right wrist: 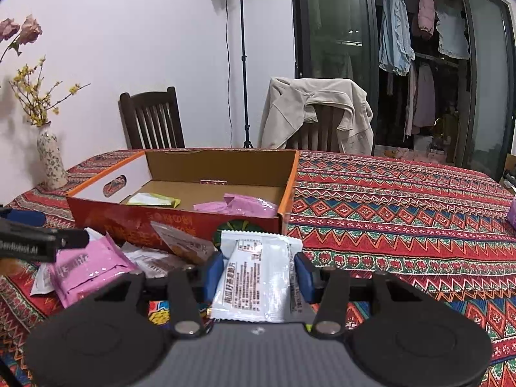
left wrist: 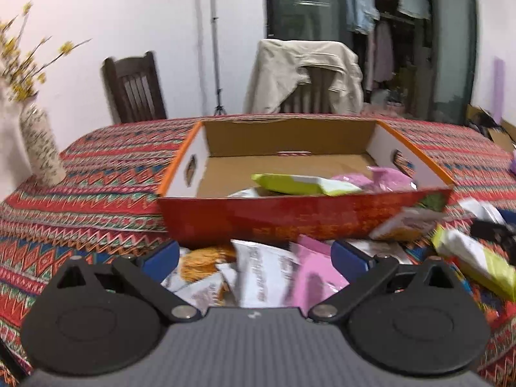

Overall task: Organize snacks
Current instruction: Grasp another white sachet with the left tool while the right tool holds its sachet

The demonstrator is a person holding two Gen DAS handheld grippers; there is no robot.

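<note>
right tongs (right wrist: pixel 258 272) clamping white packet (right wrist: pixel 254 277), box (right wrist: pixel 174 219) behind

Left gripper (left wrist: pixel 254 253), right gripper (right wrist: pixel 258 267): black linkages, blue jaws, silver pivots, seemingly ribbed grey body.

Glossy plastic packet (right wrist: pixel 258 277), matt cardboard box (right wrist: pixel 180 216)

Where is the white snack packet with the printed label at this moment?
In the right wrist view, the white snack packet is clamped between the right gripper fingers, just in front of the red cardboard box, right of the pink packet.
</note>
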